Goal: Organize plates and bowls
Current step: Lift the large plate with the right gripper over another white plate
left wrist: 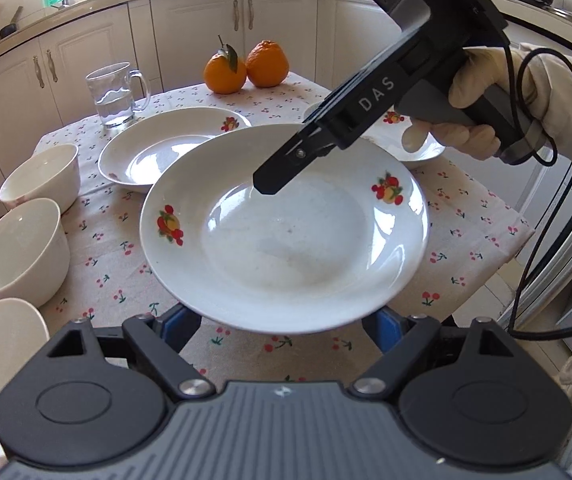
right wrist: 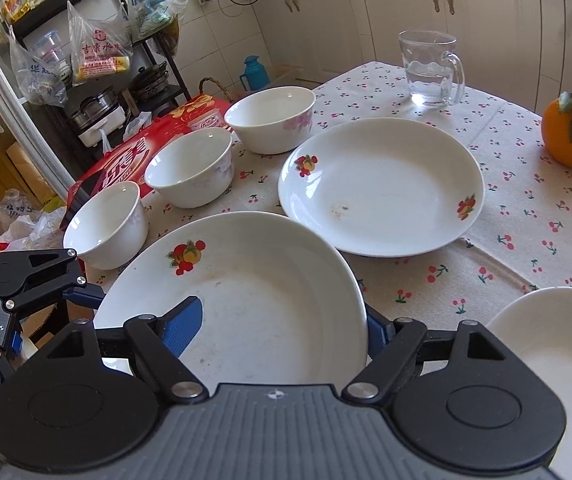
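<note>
white fruit-print ceramic plate lifted off cherry-print tablecloth, left gripper and right gripper both clamping its rim

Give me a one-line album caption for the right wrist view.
Two handheld grippers lift a fruit-print plate above a cherry tablecloth, beside three bowls and another plate.

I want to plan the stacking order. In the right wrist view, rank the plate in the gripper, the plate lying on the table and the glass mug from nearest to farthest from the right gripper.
1. Held plate: between the right gripper's fingers, bottom centre.
2. Plate on the table: just beyond it, centre right.
3. Glass mug: far side of the table, upper right.
</note>
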`<action>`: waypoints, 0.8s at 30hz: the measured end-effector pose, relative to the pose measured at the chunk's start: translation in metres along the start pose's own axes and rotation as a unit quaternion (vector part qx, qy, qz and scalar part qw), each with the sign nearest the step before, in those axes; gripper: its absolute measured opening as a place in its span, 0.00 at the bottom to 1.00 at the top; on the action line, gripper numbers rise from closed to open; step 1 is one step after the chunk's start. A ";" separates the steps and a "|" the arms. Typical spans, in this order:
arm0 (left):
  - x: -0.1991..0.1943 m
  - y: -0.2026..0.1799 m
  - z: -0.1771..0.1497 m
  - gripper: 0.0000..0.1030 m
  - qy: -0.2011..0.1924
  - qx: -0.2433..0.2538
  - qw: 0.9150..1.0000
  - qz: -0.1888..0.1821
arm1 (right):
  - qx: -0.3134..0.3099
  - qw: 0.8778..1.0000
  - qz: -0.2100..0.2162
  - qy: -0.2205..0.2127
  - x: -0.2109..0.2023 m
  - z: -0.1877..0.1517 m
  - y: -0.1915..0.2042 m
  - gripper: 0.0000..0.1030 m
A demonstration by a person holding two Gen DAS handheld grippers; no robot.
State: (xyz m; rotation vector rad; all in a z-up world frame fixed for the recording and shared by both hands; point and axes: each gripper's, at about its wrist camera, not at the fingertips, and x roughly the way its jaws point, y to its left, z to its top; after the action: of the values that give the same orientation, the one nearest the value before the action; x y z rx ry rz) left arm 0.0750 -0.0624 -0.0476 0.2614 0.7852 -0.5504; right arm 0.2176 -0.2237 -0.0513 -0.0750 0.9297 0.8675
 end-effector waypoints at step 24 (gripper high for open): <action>0.062 -0.045 0.074 0.84 0.005 0.092 0.992 -0.088 | 0.080 0.991 -0.100 -0.048 -0.076 -0.044 -0.078 0.83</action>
State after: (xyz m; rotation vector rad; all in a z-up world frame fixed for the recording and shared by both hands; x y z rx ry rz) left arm 0.1299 -0.1541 -0.0433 0.3666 0.7729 -0.7908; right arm 0.2183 -0.3412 -0.0462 0.0122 0.8827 0.6037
